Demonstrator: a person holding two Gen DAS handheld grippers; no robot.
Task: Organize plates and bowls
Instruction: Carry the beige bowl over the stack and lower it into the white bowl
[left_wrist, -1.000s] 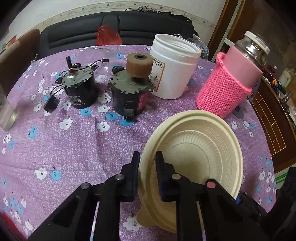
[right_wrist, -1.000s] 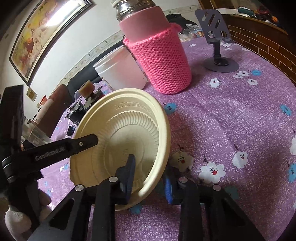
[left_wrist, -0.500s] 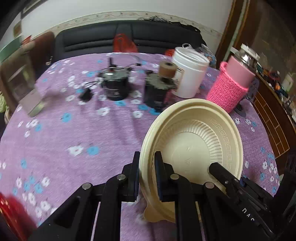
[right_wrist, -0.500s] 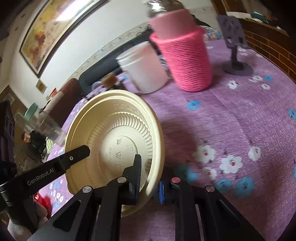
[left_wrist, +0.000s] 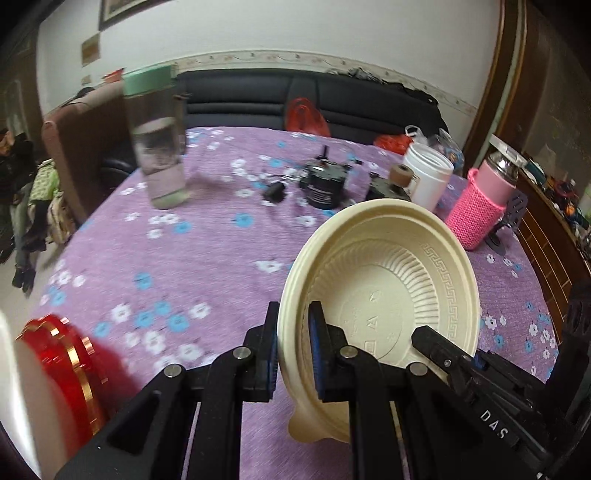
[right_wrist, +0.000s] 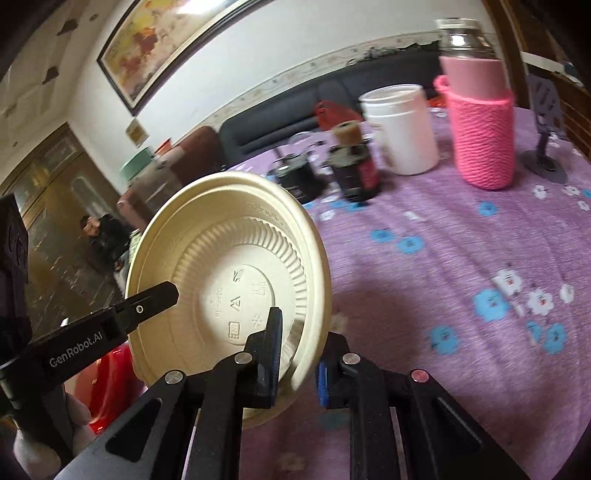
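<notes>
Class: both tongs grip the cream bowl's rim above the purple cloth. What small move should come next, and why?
Probably carry the cream bowl leftward toward the red dish. Left tongs and right tongs both clamp its rim, it hangs tilted above the tablecloth, and that dish is the nearest tableware.

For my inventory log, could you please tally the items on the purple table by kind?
Cream ribbed plastic bowl: 1
Bottles: 2, clear green-capped, pink knit-sleeved
White plastic jar: 1
Black motors: 2
Grey phone stand: 1
Total: 7
</notes>
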